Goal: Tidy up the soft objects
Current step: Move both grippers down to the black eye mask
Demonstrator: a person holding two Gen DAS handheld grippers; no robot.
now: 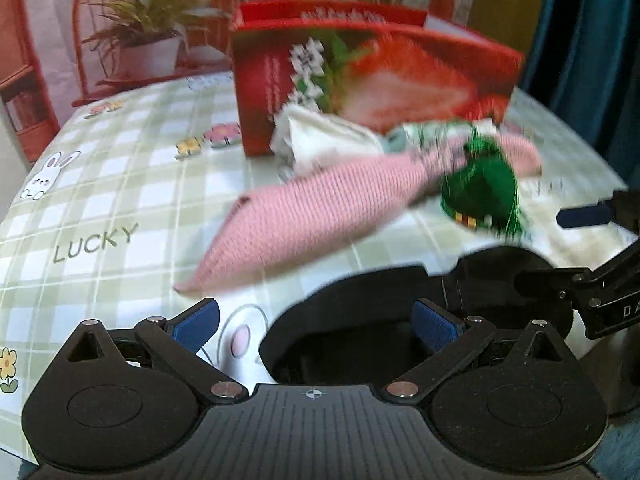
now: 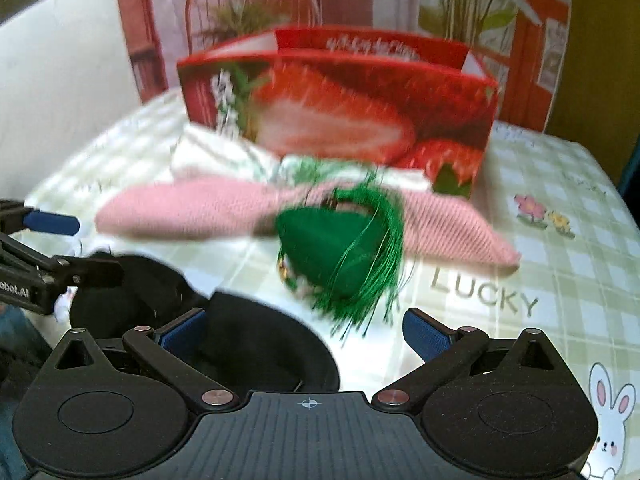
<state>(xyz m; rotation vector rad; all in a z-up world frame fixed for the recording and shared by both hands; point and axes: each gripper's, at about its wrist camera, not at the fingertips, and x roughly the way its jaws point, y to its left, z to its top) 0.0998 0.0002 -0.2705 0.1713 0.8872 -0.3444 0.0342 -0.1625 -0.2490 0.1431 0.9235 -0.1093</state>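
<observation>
The left gripper (image 1: 316, 326) has its blue pads spread wide with nothing between them; it hangs low over the near edge of the table (image 1: 100, 184). Just under and ahead of it lies a black hat (image 1: 360, 300), a dark curved brim and hollow that fills the gap between the fingers without being pinched. The right gripper (image 2: 306, 330) is likewise spread apart and empty, and the same black hat (image 2: 256, 332) sits under its left finger, toward the near left of the checked cloth.

Beyond the hat, toward the box, lies a green tassel thing (image 2: 340, 256), a rounded green body with thin shiny strands fanning toward the camera; in the left view it (image 1: 480, 188) sits right of the hat. It rests on or just against a long pink knit (image 1: 304, 216), which stretches across the table between the hat and the box; in the right view the knit (image 2: 192, 210) runs nearly the full width. Whether the green piece lies on top of the knit or just in front is unclear through the blur.

Behind the knit, touching the box front, is a white cloth (image 1: 320, 140).

Farthest stands the red box (image 1: 376, 76), strawberry-printed, open at the top, upright near the table's back edge.
</observation>
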